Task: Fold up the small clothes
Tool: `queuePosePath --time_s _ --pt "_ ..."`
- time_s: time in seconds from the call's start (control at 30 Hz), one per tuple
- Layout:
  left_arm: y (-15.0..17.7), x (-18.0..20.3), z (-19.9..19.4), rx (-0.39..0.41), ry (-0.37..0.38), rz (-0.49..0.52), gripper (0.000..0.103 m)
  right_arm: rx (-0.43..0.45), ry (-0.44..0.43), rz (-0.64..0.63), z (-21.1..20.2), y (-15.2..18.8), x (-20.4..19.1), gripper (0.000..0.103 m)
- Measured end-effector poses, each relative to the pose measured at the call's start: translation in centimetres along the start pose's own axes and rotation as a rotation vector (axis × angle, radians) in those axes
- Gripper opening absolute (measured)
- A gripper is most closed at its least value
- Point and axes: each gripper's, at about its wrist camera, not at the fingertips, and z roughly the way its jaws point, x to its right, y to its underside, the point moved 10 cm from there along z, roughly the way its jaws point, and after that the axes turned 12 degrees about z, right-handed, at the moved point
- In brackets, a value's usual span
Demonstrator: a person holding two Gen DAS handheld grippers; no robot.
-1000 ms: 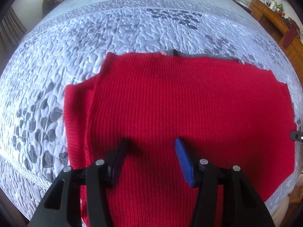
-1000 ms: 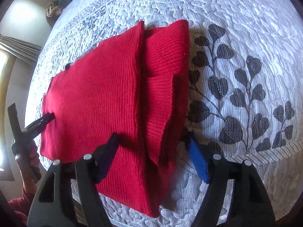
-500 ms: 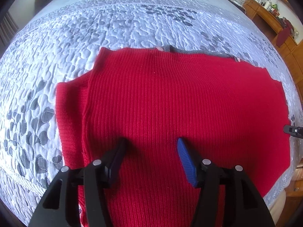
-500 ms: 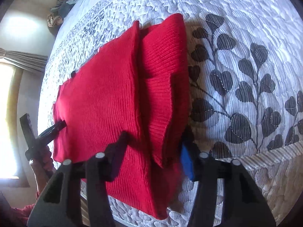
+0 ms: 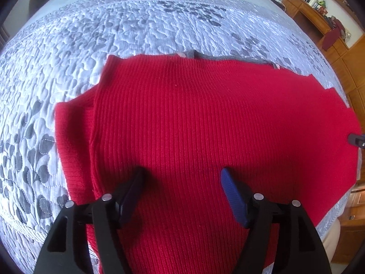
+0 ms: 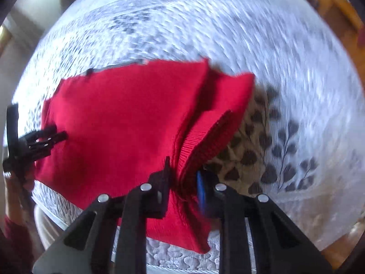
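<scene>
On the quilted bedspread (image 5: pixel 159 27), white with grey leaf prints, a red ribbed sweater (image 5: pixel 205 118) lies spread flat, a folded sleeve showing along its left edge and a thin grey band at its far hem. At the left, the left gripper (image 5: pixel 182 182) hovers over the near part of the sweater; its jaws have just been opening and stand wide, with only flat knit beneath them, nothing pinched. At the right, the right gripper (image 6: pixel 182 178) has just been closing and now stands narrow, clamped on a bunched fold of the sweater's ribbed edge, which rises off the bed in the blurred right wrist view. No containers show. Wooden furniture (image 5: pixel 319 16) with small clutter on top stands beyond the bed's far right corner.
</scene>
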Motion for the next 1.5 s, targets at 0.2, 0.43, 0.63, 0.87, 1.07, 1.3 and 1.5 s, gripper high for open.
queuePosePath --time_s 0.2,0.43,0.63,0.87,1.07,1.3,1.5 --pt "-0.1 -0.1 0.0 0.01 0.035 -0.024 0.074 0.024 0.003 -0.144 -0.8 -0.3 -7.1 0.019" --pt "-0.1 0.0 0.0 0.009 0.032 -0.021 0.076 -0.05 -0.157 -0.257 0.4 2.2 -15.3 0.039" --pt "-0.2 0.1 0.1 0.009 0.039 -0.018 0.077 -0.015 -0.218 -0.238 -2.8 3.5 -13.0 0.049" --pt "-0.6 0.2 0.2 -0.034 0.024 -0.024 0.079 -0.062 -0.217 -0.276 -1.4 9.8 -10.8 0.052" --pt "-0.4 -0.2 -1.1 -0.077 0.082 -0.142 0.079 -0.028 -0.219 -0.359 0.2 12.6 -11.8 0.06" --pt "0.0 -0.2 -2.6 -0.099 0.134 -0.261 0.078 -0.017 -0.136 -0.41 3.3 12.5 -11.2 0.051" --pt "-1.0 2.5 -3.2 -0.105 0.214 -0.256 0.078 -0.029 -0.272 -0.262 3.1 11.1 -9.7 0.01"
